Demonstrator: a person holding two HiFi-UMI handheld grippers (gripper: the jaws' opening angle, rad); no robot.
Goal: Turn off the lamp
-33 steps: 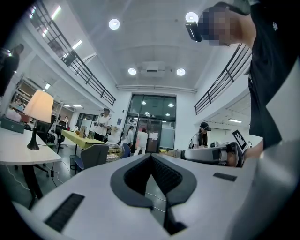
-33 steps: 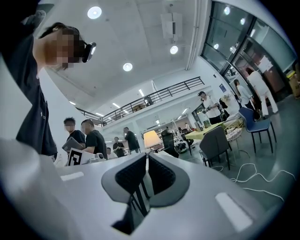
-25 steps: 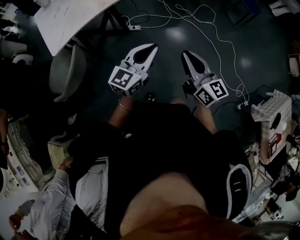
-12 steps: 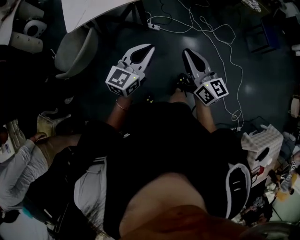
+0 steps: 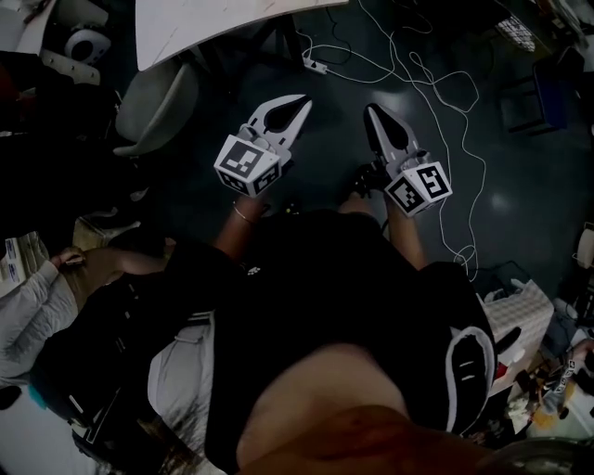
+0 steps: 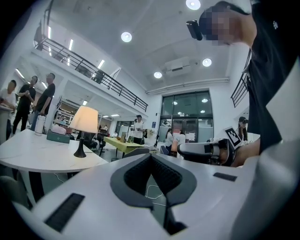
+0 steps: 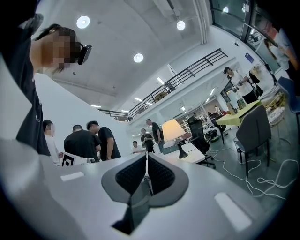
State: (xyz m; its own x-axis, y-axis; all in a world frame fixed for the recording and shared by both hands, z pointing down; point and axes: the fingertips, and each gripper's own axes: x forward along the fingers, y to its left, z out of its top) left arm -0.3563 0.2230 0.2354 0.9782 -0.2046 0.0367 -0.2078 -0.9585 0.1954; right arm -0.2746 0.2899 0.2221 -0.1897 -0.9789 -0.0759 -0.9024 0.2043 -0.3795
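Floor (image 5: 520, 158) is taking up most of the head view, dark and open on the side of the desk away from the seated people.

Desk (image 5: 204, 23) is sitting at the top of the head view, white, with its near edge facing the person. A grey chair (image 5: 153, 107) is standing just beside that edge, and white cables (image 5: 418, 74) are trailing across the floor from under the desk.

Lamp (image 6: 84, 129) is standing upright on the desk (image 6: 37, 154), near its edge, shade glowing, so it is reading as on. The right gripper view is showing the same lamp (image 7: 171, 130), well apart from both tongs.

Left tongs (image 5: 303, 100) and right tongs (image 5: 371, 111) are hanging short of the desk. Both are closed tip to tip and holding nothing.

Handling guess: the lamp is looking light and top-heavy, with a thin dark stem and a small foot. The shade is probably soft and easily dented, so I'm avoiding it. Better to be steadying the stem or foot. Switch isn't showing in any view, so I can't tell where it is.

Room: the approach to the desk edge is looking clear apart from the chair. Cables are a trip risk. A sideways shove could be sending the lamp off the edge.
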